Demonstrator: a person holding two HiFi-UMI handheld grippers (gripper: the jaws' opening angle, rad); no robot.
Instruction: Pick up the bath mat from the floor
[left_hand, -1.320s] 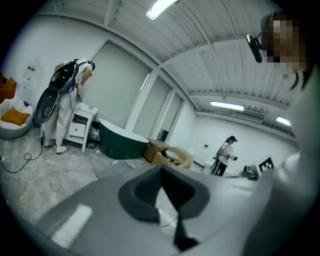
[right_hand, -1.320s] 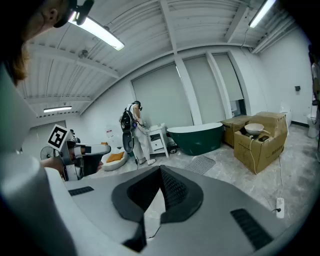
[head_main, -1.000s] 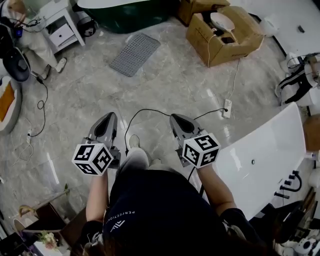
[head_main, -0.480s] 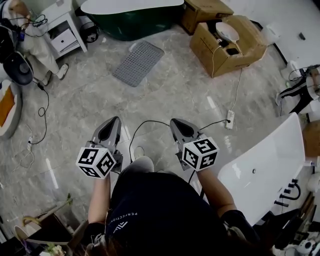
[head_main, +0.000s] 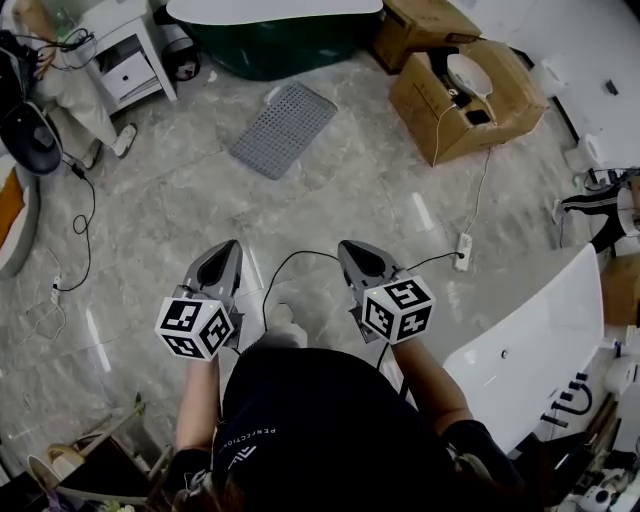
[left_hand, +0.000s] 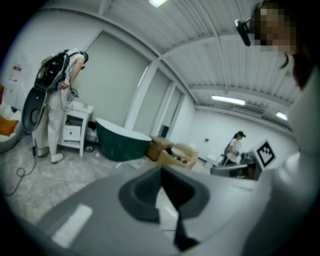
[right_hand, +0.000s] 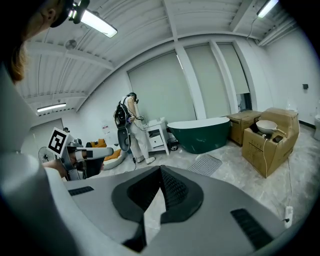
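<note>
Nothing of the pickup is done yet. The mat (head_main: 284, 129) lies flat on the floor well ahead, near the green tub (head_main: 262, 40), untouched. The left tool (head_main: 229, 246) and right tool (head_main: 346, 246) hang close to the person, far short of it, jaws closed together on nothing. The approach, grip and lift all remain.

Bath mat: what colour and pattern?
The bath mat is grey with a perforated grid; best in the head view.
</note>
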